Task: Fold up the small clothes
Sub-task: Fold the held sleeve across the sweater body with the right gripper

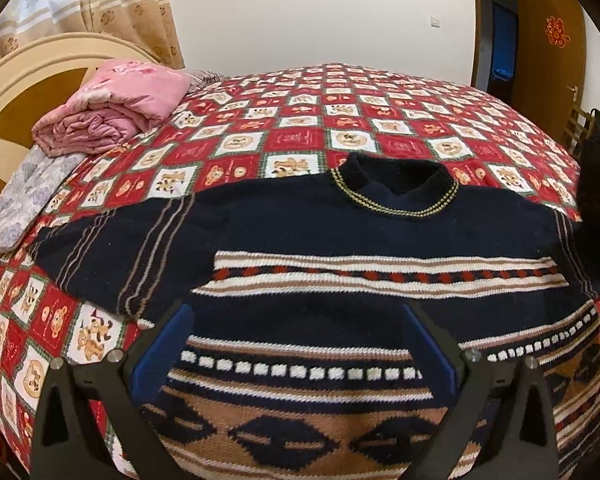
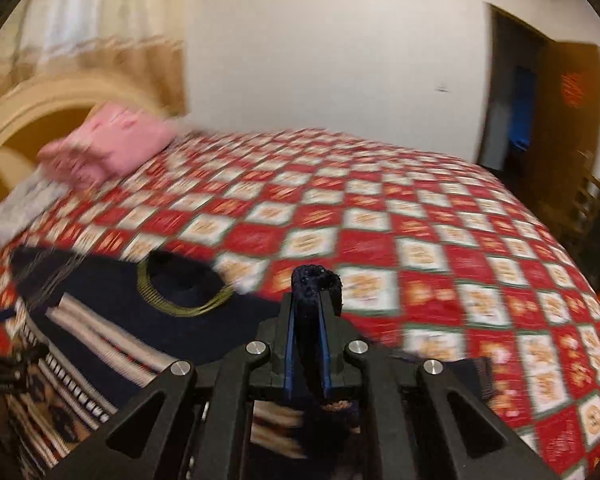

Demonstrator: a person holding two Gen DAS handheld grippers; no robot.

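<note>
A navy knitted sweater (image 1: 300, 236) with brown, white and red bands lies face up on the bed, its collar (image 1: 392, 184) toward the far side. My left gripper (image 1: 296, 312) hovers open over the sweater's lower body with nothing between its blue pads. The left sleeve (image 1: 112, 252) lies spread out flat. At the right edge, the other sleeve (image 1: 592, 208) is lifted off the bed. In the blurred right wrist view, my right gripper (image 2: 312, 300) is shut on that sleeve's dark cuff (image 2: 316, 280), with the sweater's body (image 2: 112, 292) to its left.
A red and white checked bedspread (image 1: 300, 120) covers the bed. A folded pink quilt (image 1: 112, 108) and a grey patterned pillow (image 1: 28, 196) lie at the far left by the wooden headboard (image 1: 24, 80). A brown door (image 1: 548, 60) and a chair (image 1: 580, 128) stand at the right.
</note>
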